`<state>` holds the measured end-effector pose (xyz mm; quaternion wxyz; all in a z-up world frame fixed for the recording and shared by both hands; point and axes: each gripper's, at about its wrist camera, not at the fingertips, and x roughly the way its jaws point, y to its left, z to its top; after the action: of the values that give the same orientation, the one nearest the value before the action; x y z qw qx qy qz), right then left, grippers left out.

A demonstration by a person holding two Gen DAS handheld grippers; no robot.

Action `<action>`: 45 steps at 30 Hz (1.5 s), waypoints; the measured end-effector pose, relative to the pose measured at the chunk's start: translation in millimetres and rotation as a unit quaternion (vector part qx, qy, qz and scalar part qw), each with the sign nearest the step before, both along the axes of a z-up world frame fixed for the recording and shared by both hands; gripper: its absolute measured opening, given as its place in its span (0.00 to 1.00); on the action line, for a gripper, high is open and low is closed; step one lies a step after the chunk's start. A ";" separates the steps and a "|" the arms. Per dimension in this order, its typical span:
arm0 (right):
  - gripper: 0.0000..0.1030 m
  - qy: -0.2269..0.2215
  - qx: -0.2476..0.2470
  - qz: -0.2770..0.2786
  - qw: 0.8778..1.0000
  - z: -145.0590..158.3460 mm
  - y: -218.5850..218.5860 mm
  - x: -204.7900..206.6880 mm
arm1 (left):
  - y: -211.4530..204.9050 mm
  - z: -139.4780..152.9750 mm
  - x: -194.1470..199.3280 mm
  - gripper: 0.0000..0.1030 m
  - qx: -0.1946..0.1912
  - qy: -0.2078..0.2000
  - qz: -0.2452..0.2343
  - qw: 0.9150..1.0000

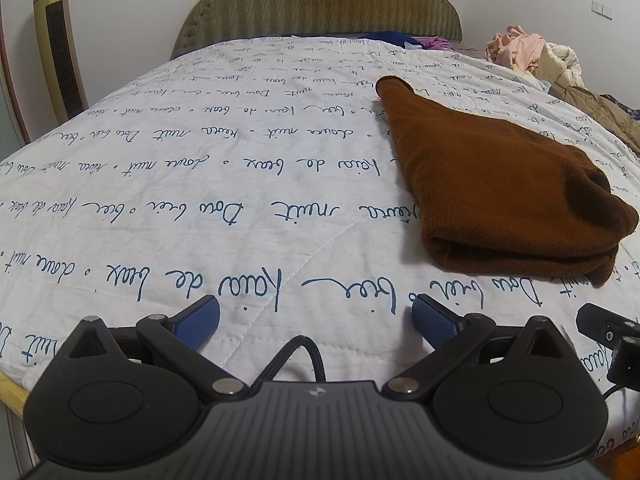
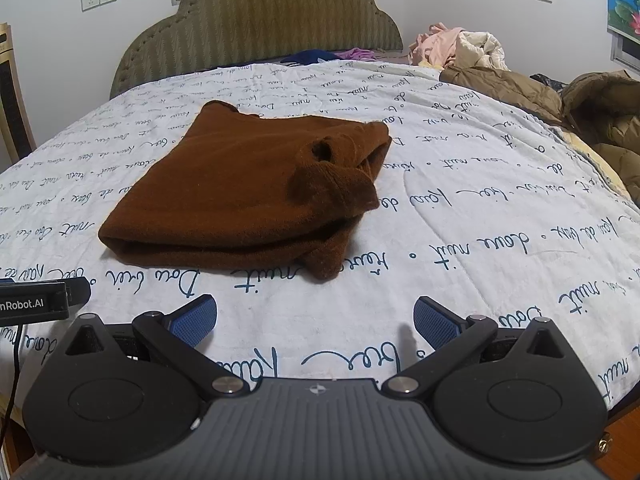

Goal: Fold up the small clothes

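**Brown garment lies folded on the bed, both tongs spread and empty**

A bed (image 2: pixel 460 240) fills both views, covered by a white quilt printed with blue handwriting, an olive padded headboard (image 2: pixel 256 20) at its far end. Beyond the garment, by the headboard's right end, sits a heap of pink and cream clothes (image 2: pixel 460 46), with an olive jacket (image 2: pixel 560 100) just nearer. The brown garment (image 2: pixel 240 196) rests mid-quilt, folded into a thick stack, its folded edge toward the cameras. Nearer than the garment and apart from it, the left tongs (image 1: pixel 316 318) hover to its left and the right tongs (image 2: pixel 316 318) before its near edge, blue pads wide apart, holding nothing.
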<state>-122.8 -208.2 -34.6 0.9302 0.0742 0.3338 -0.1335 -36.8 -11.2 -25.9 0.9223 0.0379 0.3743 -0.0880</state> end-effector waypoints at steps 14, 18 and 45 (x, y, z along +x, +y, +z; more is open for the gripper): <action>1.00 -0.002 0.000 0.000 1.000 0.5 -0.8 -0.9 | 1.6 -0.4 0.4 1.00 0.000 0.000 0.001 1.000; 1.00 0.000 0.001 0.000 1.000 0.6 -0.5 -1.0 | 2.6 0.0 1.1 1.00 0.002 0.001 0.000 1.000; 1.00 -0.005 0.002 0.003 1.000 3.7 0.6 -0.4 | 2.2 2.2 0.1 1.00 0.007 -0.001 0.004 1.000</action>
<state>-123.3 -207.6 -30.9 0.9320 0.0754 0.3298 -0.1300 -36.7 -9.0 -23.6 0.9229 0.0428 0.3737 -0.0817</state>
